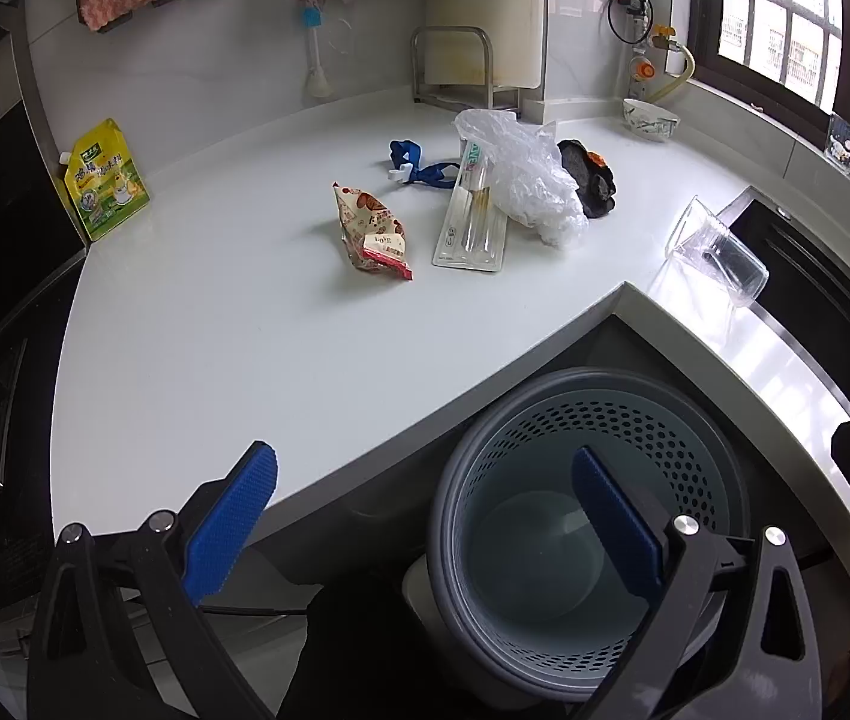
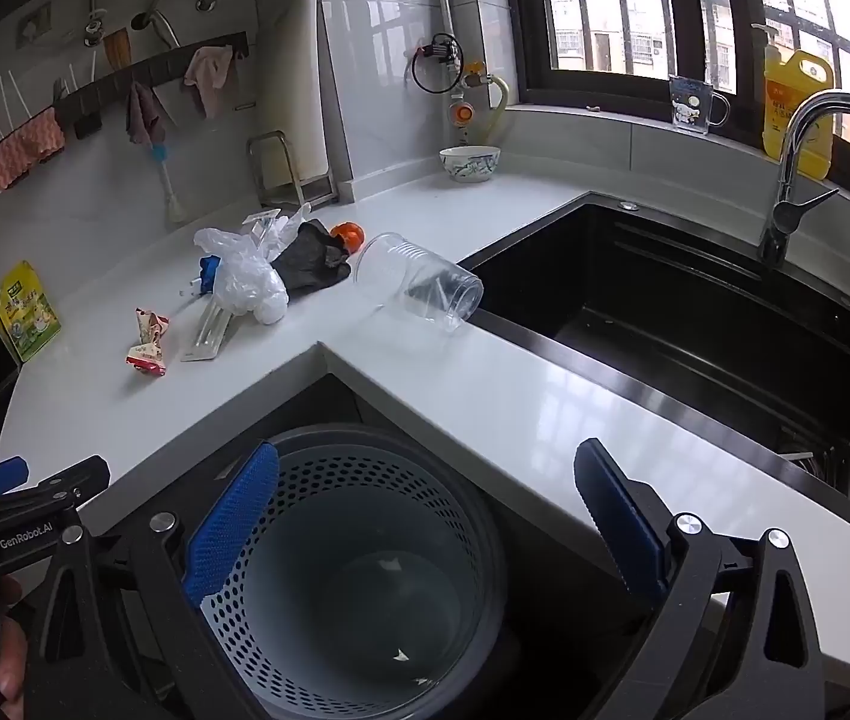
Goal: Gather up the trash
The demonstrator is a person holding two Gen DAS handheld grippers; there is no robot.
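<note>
Left wrist view: left claw (image 1: pixel 425 492) wide, nothing between the blue pads, hanging over the worktop (image 1: pixel 215 330) edge and the perforated grey trash basket (image 1: pixel 592 516) below the corner. Trash sits well ahead on the worktop, clear of the claw: snack wrapper (image 1: pixel 374 231), toothbrush blister pack (image 1: pixel 472 222), crumpled clear plastic bag (image 1: pixel 529 180), blue strap (image 1: pixel 419 165), black glove (image 1: pixel 589 177). Clear plastic cup (image 1: pixel 724 258) lies on its side near the sink edge.

Right wrist view: right claw (image 2: pixel 425 501) wide, empty, above the basket (image 2: pixel 365 540), which holds only small scraps. Cup (image 2: pixel 419 282) on its side beside the black sink (image 2: pixel 694 312), well ahead. Bag (image 2: pixel 248 279), glove (image 2: pixel 314 261), wrapper (image 2: pixel 149 342) farther left. Left claw (image 2: pixel 23 480) at left edge.
</note>
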